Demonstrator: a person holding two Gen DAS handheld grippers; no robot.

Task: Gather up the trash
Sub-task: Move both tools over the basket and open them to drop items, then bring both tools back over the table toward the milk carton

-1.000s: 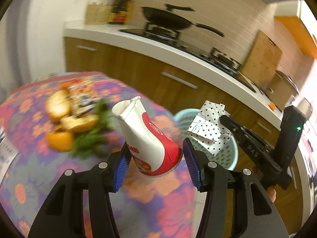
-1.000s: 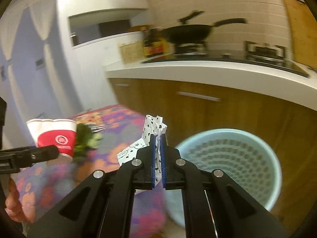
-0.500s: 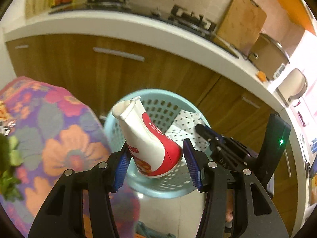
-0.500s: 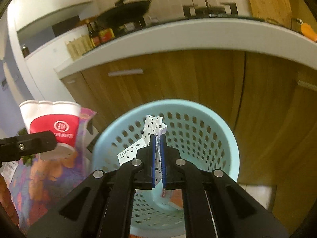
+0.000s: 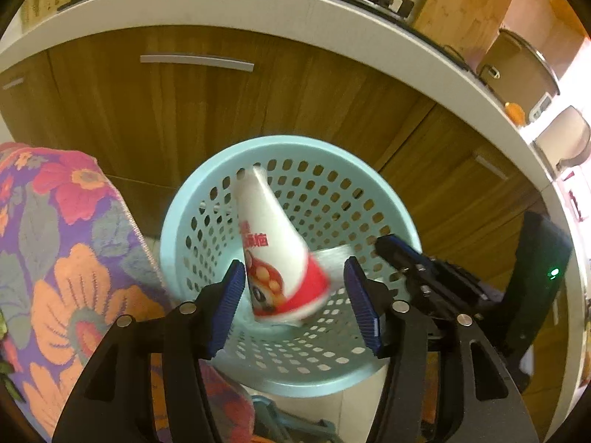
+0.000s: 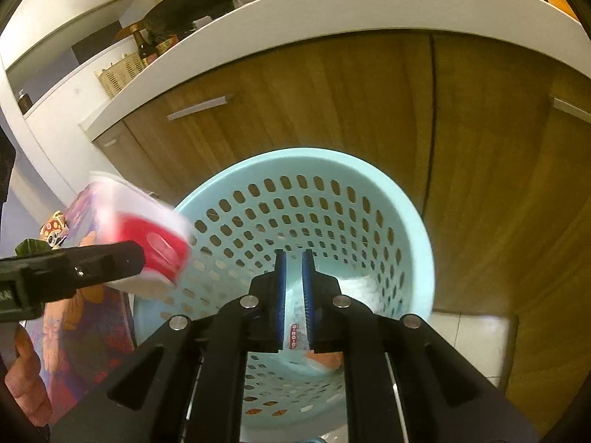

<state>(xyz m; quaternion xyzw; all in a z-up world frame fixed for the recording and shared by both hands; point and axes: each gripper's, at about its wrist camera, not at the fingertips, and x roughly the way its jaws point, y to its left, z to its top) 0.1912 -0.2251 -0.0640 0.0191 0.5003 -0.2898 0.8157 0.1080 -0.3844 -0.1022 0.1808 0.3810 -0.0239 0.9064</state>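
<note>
A light blue perforated waste basket (image 5: 384, 214) stands on the floor by the wooden cabinets; it also shows in the right wrist view (image 6: 406, 206). My left gripper (image 5: 295, 302) is open above it, and the red and white paper cup (image 5: 275, 254) is blurred between the jaws, loose from the pads; the cup also shows in the right wrist view (image 6: 144, 240). My right gripper (image 6: 294, 288) is slightly open and empty over the basket. The dotted white paper (image 6: 360, 289) lies blurred inside the basket. Other trash (image 6: 321, 360) lies at the bottom.
The floral tablecloth (image 5: 66, 258) hangs at the left, close to the basket. Wooden cabinet doors (image 5: 229, 110) under a white counter (image 5: 295, 11) stand behind it. A pan (image 6: 199, 0) sits on the stove above.
Both grippers moved from the table to above the basket. The right gripper opened and let go of the dotted paper. The left jaws widened and the cup has come loose.
</note>
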